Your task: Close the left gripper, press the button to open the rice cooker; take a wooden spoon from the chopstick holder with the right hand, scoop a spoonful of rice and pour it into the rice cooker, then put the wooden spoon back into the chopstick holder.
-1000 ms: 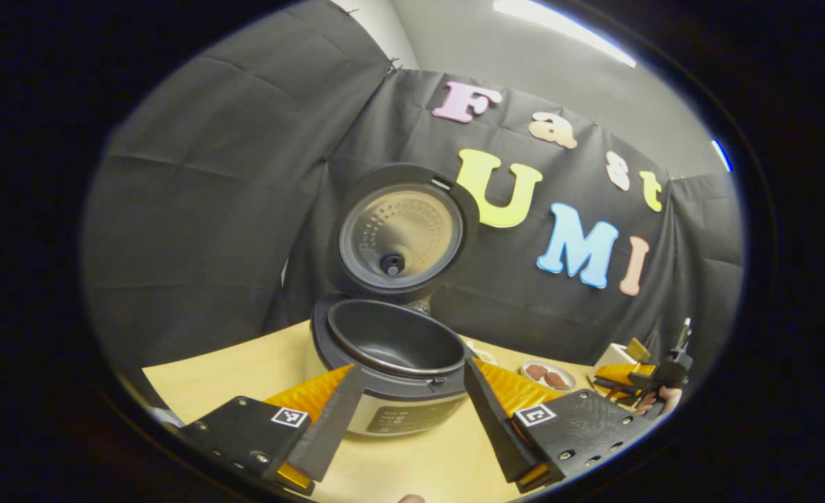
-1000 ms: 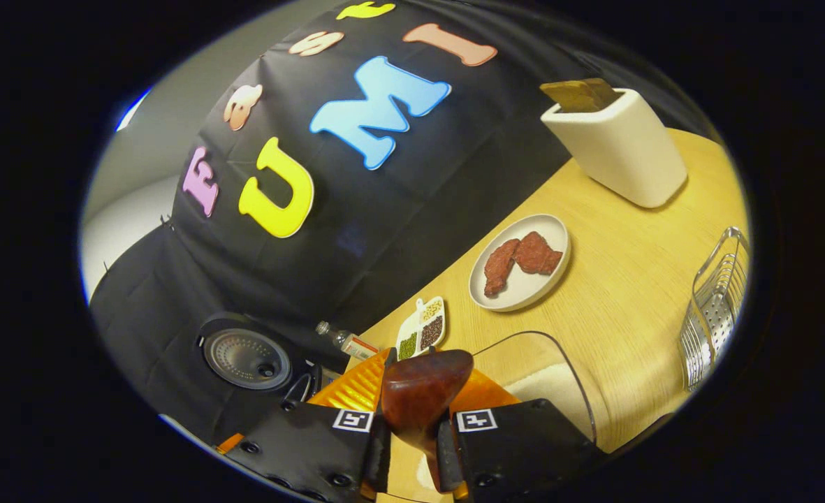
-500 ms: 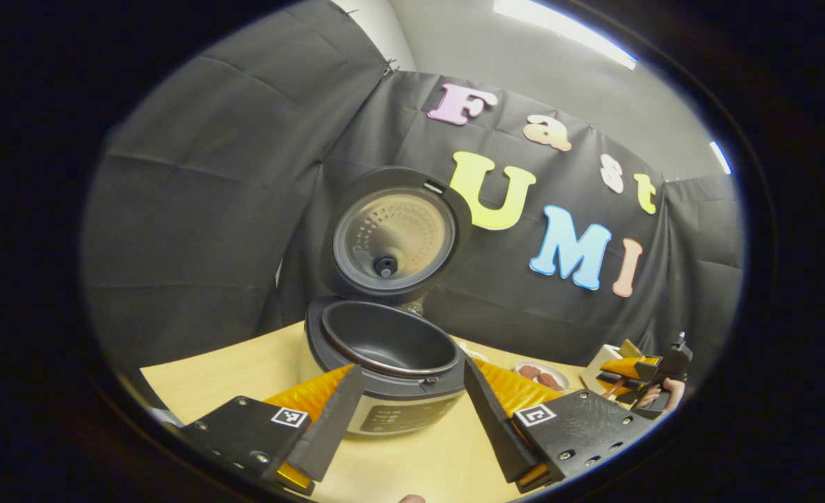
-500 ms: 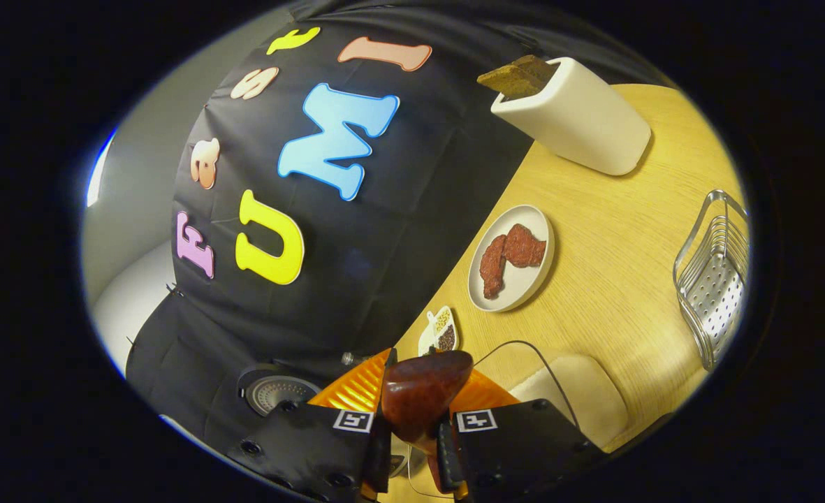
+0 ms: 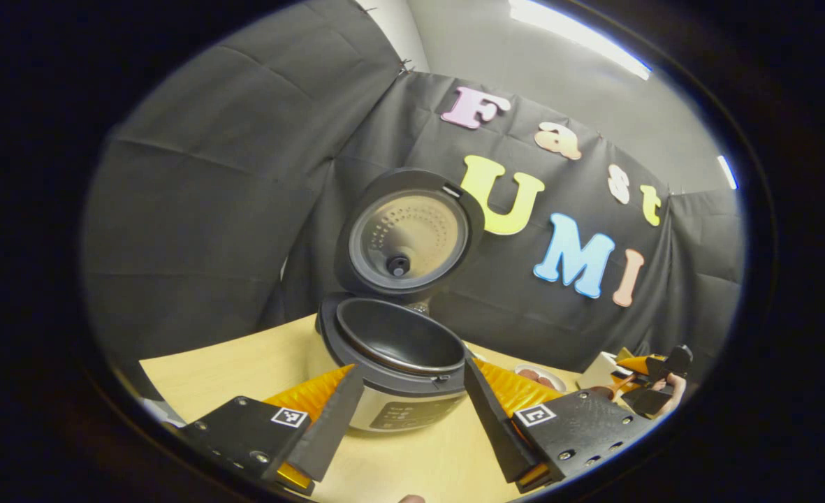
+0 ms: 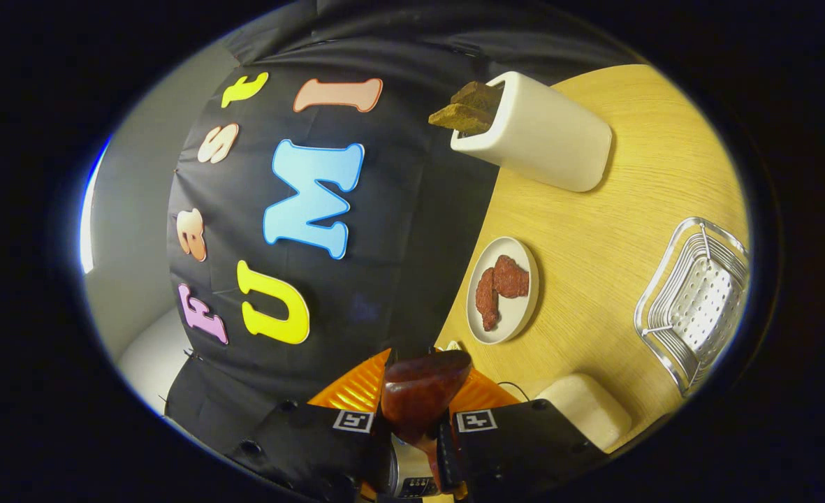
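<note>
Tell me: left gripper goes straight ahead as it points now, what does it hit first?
Likely the rice cooker: its front sits between the open left gripper fingers, lid up. Depth is unclear.

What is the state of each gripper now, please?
Left gripper: open, holding nothing, in front of the open cooker.
Right gripper: shut on the spoon.

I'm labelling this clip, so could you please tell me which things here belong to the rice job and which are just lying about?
Job:
rice cooker, lid open
wooden spoon, clamped in the right tool
white chopstick holder
left tool, open

Lying about:
plate of meat
wire rack
</note>
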Demonstrator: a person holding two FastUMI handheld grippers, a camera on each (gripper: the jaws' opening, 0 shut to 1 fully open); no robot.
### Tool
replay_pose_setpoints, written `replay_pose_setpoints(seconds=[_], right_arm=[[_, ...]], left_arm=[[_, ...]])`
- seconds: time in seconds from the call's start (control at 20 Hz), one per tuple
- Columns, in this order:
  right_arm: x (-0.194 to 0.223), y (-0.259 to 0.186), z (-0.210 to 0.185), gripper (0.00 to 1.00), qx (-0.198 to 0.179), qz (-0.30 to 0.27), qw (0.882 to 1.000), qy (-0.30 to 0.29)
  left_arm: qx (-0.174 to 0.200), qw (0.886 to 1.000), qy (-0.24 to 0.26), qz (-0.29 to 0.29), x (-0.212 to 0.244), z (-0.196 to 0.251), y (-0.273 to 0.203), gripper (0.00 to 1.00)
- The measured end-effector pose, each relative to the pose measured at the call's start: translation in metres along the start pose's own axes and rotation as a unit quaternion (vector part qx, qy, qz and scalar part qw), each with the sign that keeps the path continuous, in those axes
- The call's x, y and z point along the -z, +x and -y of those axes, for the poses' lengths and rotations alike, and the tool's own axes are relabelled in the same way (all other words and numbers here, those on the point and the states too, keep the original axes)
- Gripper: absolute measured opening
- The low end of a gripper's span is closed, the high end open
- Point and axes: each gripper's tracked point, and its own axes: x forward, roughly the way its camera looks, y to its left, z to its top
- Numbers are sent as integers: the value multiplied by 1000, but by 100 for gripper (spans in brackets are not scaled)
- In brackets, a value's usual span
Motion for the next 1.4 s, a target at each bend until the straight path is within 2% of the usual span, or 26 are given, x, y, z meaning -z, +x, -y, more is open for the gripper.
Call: replay_pose_setpoints(seconds=[0.25,0.35,0.55,0.75,0.85,0.9,0.95,1.1,1.4], right_arm=[[12,10,-34,29,-23,-4,1000,11],[24,18,-50,26,-32,-12,999,3],[54,36,-86,29,-59,-37,998,10],[84,56,-112,28,-69,-51,996,1],[107,64,-130,29,-83,-65,994,0],[120,69,-139,26,-88,-74,993,-1],[132,74,-147,29,-93,-83,992,-4],[167,88,-171,28,-106,-99,989,-20],[245,118,-206,28,-116,-135,979,-101]], left_arm=[[4,1000,0,-5,2,-10,-2,91],[6,1000,3,-2,0,-14,-3,92],[-10,1000,14,3,-5,-33,-7,92],[-16,1000,17,7,-12,-47,-13,91],[-18,1000,17,7,-13,-52,-11,91],[-17,1000,16,5,-13,-53,-10,92],[-16,1000,15,3,-14,-54,-13,92],[-19,1000,12,4,-17,-62,-15,92],[-31,999,16,9,-23,-84,-17,92]])
